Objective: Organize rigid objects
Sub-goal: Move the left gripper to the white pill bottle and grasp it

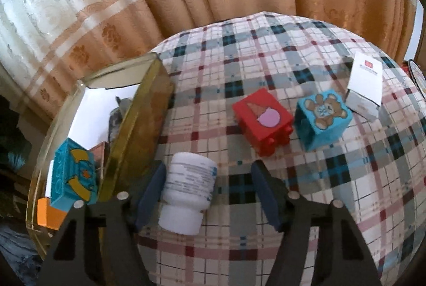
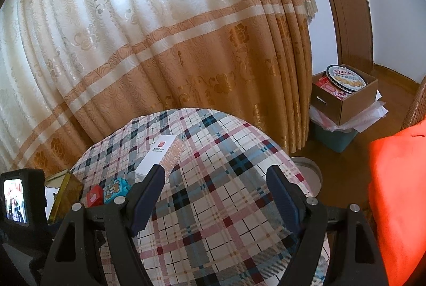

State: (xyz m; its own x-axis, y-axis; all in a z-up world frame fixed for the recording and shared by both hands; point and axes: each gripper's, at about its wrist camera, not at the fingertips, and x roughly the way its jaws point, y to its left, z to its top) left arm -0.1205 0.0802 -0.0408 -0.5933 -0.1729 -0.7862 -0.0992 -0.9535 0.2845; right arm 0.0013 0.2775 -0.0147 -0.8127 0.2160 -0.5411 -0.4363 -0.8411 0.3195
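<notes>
A white pill bottle [image 1: 189,195] lies on the plaid tablecloth [image 1: 266,59] with its cap toward me. My left gripper [image 1: 207,166] is open around it: the left pad touches its side and the right pad stands well clear. To the left is a gold-walled box [image 1: 138,131] holding a blue moon block [image 1: 73,174] and an orange block [image 1: 49,214]. Beyond lie a red ice-cream block [image 1: 262,121], a blue bear block [image 1: 323,119] and a white carton [image 1: 364,83]. My right gripper [image 2: 216,168] hangs open over bare cloth, with the white carton [image 2: 159,155] just past its left finger.
Curtains [image 2: 159,59] hang close behind the round table. On the floor to the right are a cardboard box with a biscuit tin [image 2: 346,79] and a round metal lid [image 2: 306,171]. An orange cushion [image 2: 399,192] fills the right edge.
</notes>
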